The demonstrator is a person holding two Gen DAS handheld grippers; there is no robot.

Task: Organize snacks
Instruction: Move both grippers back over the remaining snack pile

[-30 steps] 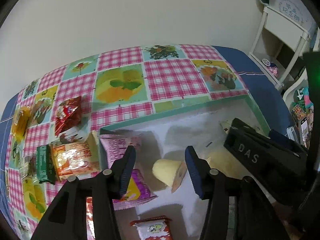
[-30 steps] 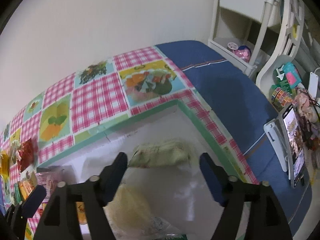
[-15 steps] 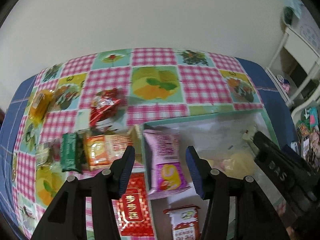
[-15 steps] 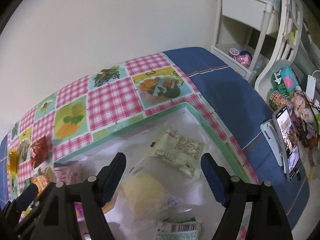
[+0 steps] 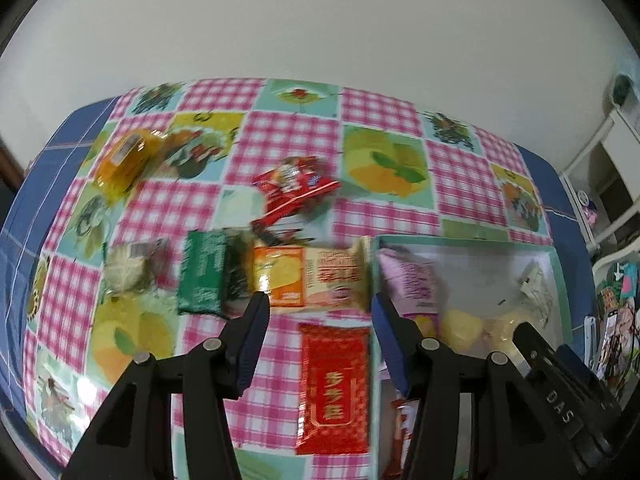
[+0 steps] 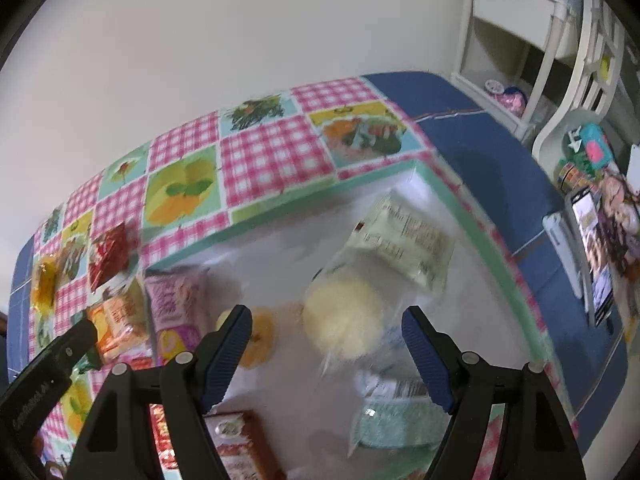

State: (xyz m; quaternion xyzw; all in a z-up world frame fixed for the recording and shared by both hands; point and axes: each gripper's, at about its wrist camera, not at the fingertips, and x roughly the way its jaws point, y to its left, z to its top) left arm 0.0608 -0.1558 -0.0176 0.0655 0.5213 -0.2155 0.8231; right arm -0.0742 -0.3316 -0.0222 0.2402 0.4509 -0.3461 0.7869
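Left claw: the left claw (image 5: 318, 312) sits low in the middle of the left wrist view, its blue-padded fingers (image 5: 250, 340) spread with nothing between them, hanging over the bench (image 5: 280, 136).
Right claw: the right claw (image 6: 326, 326) is low in the right wrist view, spread wider and pinching nothing, over the tray (image 6: 456, 204).
Bench: covered by a pink-check cloth with fruit squares; blue fabric shows at its edges.
Tray: a shallow white tray with a mint-green rim, at the right of the left wrist view.
Snacks in the tray: a pink packet (image 6: 176, 304) leans at the left wall; a pale yellow bun in clear wrap (image 6: 342, 322) lies mid-tray; a pale green packet (image 6: 404, 236) lies toward the upper right corner.
Snacks on the bench: in the left wrist view an orange packet (image 5: 308, 278) lies just left of the tray rim, a green packet (image 5: 202, 272) beside it, a red packet with gold characters (image 5: 334, 388) below them, a crumpled red packet (image 5: 294, 186) above, and an amber-wrapped one (image 5: 126, 158) at upper left.
Blur: both views are smeared, so the print is unreadable.
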